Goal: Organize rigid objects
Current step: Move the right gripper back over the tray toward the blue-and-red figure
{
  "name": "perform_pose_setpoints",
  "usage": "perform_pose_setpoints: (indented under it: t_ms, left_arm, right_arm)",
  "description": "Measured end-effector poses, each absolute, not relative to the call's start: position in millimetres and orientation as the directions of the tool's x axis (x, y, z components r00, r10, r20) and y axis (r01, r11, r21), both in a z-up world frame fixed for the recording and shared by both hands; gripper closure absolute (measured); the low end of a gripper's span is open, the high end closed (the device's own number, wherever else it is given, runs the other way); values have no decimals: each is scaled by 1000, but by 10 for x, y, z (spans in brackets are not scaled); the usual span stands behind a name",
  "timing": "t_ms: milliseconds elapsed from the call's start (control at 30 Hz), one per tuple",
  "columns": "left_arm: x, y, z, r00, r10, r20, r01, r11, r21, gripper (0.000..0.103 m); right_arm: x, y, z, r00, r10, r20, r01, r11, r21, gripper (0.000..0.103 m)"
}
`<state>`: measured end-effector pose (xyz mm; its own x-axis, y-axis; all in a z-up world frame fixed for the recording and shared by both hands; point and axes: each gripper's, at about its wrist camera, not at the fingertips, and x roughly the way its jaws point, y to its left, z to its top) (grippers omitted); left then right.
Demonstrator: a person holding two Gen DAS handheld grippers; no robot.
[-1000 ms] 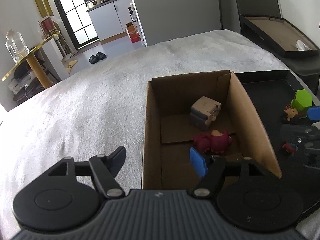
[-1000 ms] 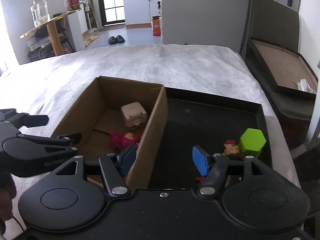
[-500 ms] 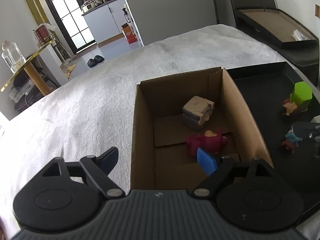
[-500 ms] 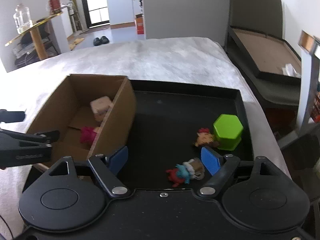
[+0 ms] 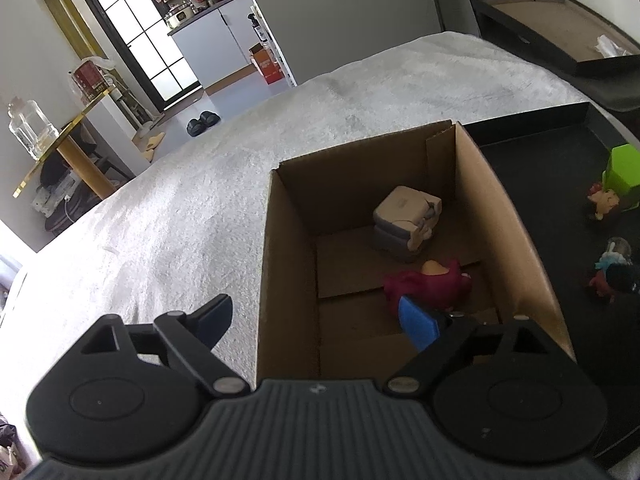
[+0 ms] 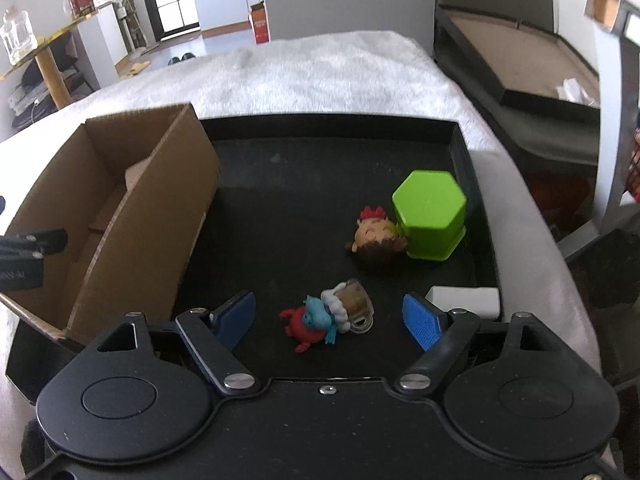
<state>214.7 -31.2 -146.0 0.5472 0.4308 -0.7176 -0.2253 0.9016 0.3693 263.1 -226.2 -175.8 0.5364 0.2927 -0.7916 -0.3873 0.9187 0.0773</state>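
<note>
Toys lie on the black tray (image 6: 460, 140) and in the box (image 5: 516, 240) beside it.
Your right gripper (image 6: 330, 318) hangs spread around the red crab toy (image 6: 310, 322); your left gripper (image 5: 316, 318), also spread, straddles the box's near-left wall.

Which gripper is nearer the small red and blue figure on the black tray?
Right. The right gripper is open with the red and blue figure between its fingers. The left gripper is open over the cardboard box, beside the tray.
</note>
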Motion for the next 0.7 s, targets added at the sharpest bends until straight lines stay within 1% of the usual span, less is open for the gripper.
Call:
perform_pose_setpoints:
  t_ms: [267, 300, 367, 433, 667, 700]
  left_arm:
    - [2210, -314, -1492, 543, 450, -709, -218, 891, 399, 13]
    - [2212, -308, -1490, 545, 453, -705, -222, 889, 400, 13]
    - [2223, -296, -1482, 547, 458, -700, -228, 887, 402, 13]
    - [2232, -291, -1477, 551, 462, -695, -234, 885, 403, 13]
    - [2259, -281, -1497, 549, 464, -695, -234, 884, 405, 13]
    - [2257, -279, -1499, 549, 463, -696, -235, 884, 403, 13]
  right_arm:
    - [2732, -2237, -1952, 512, 290, -809, -369, 924, 98, 23]
    - [2741, -2248, -1966, 510, 290, -809, -365, 925, 102, 24]
    - [2755, -2259, -2007, 509, 278, -814, -356, 929, 95, 30]
    - [2760, -2286, -2022, 498, 287, -819, -352, 929, 112, 47]
    - [2720, -2366, -1998, 485, 273, -831, -327, 938, 118, 47]
    - [2711, -2382, -1993, 484, 265, -834, -320, 941, 113, 44]
